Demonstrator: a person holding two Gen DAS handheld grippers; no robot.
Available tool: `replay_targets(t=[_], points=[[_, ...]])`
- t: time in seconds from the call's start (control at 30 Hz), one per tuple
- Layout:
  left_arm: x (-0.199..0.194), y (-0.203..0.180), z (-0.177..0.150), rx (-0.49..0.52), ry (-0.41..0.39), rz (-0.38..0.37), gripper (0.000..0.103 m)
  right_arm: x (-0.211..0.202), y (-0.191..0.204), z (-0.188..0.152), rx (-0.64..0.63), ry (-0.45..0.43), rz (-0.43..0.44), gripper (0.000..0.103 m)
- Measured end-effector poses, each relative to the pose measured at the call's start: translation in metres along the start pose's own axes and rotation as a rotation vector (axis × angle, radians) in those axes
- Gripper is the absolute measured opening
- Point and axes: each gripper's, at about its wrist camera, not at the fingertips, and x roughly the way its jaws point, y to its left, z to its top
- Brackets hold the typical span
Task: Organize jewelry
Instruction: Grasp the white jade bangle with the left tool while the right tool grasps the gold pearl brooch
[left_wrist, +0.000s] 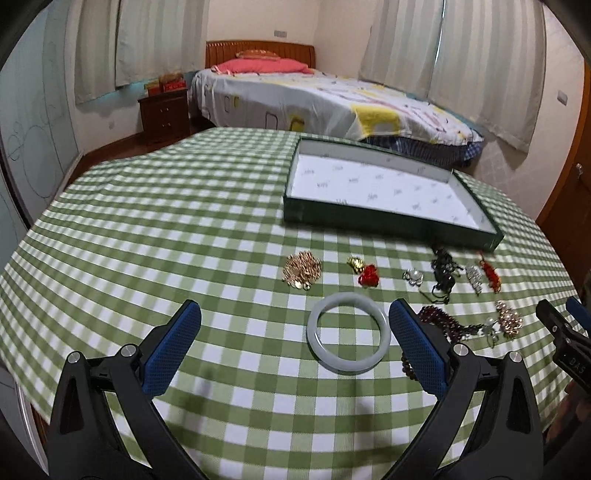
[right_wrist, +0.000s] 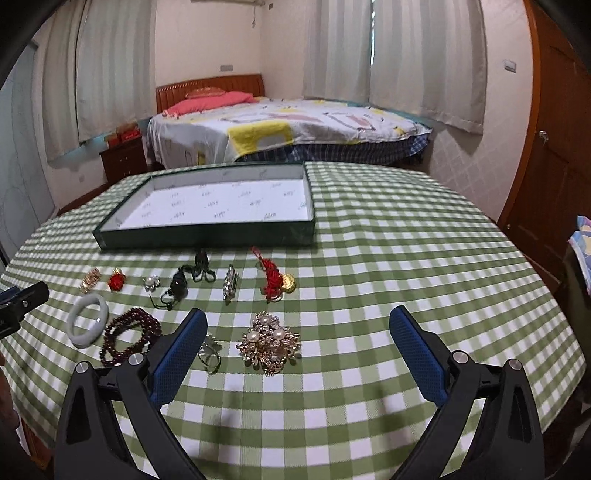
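A shallow green tray (left_wrist: 391, 223) (right_wrist: 207, 236) with a white lining stands empty on the far part of the table. Jewelry lies loose in front of it. My left gripper (left_wrist: 295, 314) is open above the cloth, with a pale jade bangle (left_wrist: 349, 334) (right_wrist: 88, 321) between its fingers. My right gripper (right_wrist: 298, 321) is open, with a gold and pearl brooch (right_wrist: 269, 343) between its fingers. A dark red bead bracelet (right_wrist: 129, 334) and a silver ring (right_wrist: 210, 356) lie by its left finger.
The table has a green checked cloth (left_wrist: 166, 229). Other pieces lie in a row: a gold cluster (left_wrist: 302, 271), a red charm (left_wrist: 369, 276), a black cord pendant (right_wrist: 177, 288), a silver brooch (right_wrist: 229, 282), a red knot with gold coin (right_wrist: 275, 282). A bed (right_wrist: 288, 125) stands behind.
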Motion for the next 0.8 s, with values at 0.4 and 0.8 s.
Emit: replay_targets(t=[0.4, 0.8], points=[[0.026, -0.003, 0.000, -0.011, 0.039, 0.018, 0.095, 0.038, 0.005, -0.004, -0.007, 0.140, 0.012, 0.060], [0.032, -0.013, -0.005, 0.008, 0.058, 0.032, 0.095, 0.040, 0.005, -0.005, -0.022, 0.140, -0.018, 0.071]])
